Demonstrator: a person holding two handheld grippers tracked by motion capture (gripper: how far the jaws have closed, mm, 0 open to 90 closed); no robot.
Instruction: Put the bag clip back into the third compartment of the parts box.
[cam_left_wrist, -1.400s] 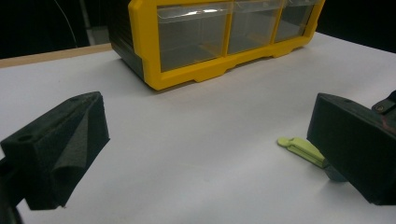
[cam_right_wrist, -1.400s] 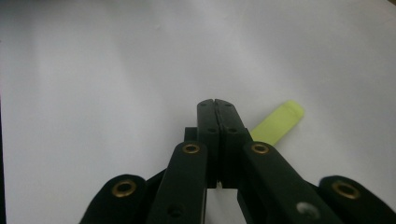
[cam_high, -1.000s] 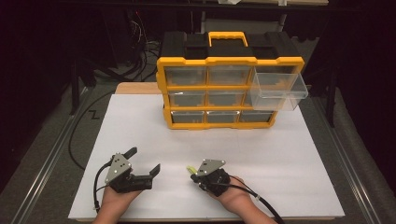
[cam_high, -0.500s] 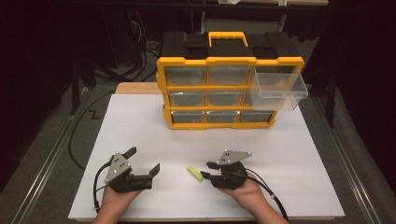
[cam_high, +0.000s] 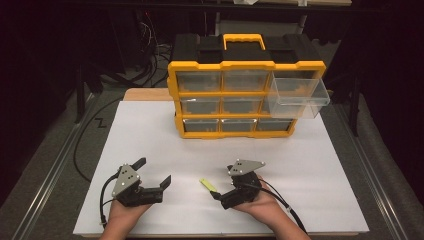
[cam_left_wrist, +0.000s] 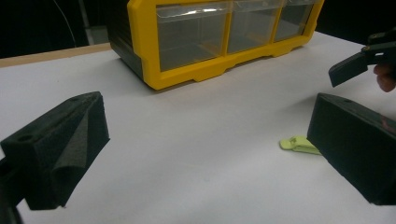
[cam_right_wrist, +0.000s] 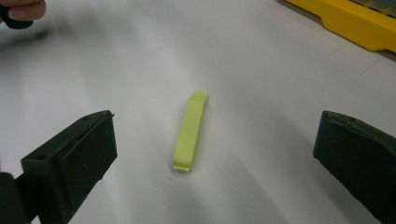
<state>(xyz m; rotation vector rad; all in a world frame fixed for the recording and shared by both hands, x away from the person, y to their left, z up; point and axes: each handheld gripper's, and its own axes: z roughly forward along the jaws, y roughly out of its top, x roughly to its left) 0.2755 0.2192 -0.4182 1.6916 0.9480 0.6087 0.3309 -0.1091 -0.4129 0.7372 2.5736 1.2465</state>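
Right claw (cam_high: 216, 196) backed off | slim lime-green clip (cam_high: 207, 185) lies flat

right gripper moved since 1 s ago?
Yes. The right gripper has backed off toward the table's right, away from the organizer, leaving the yellow-green clip lying free on the white sheet, jaws open.

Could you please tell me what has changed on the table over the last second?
The right gripper let go of the small yellow-green plastic clip, which now lies on the white table, and drew back to the right with its jaws open. The left gripper and the yellow drawer organiser, with its clear drawer pulled out, stayed put.
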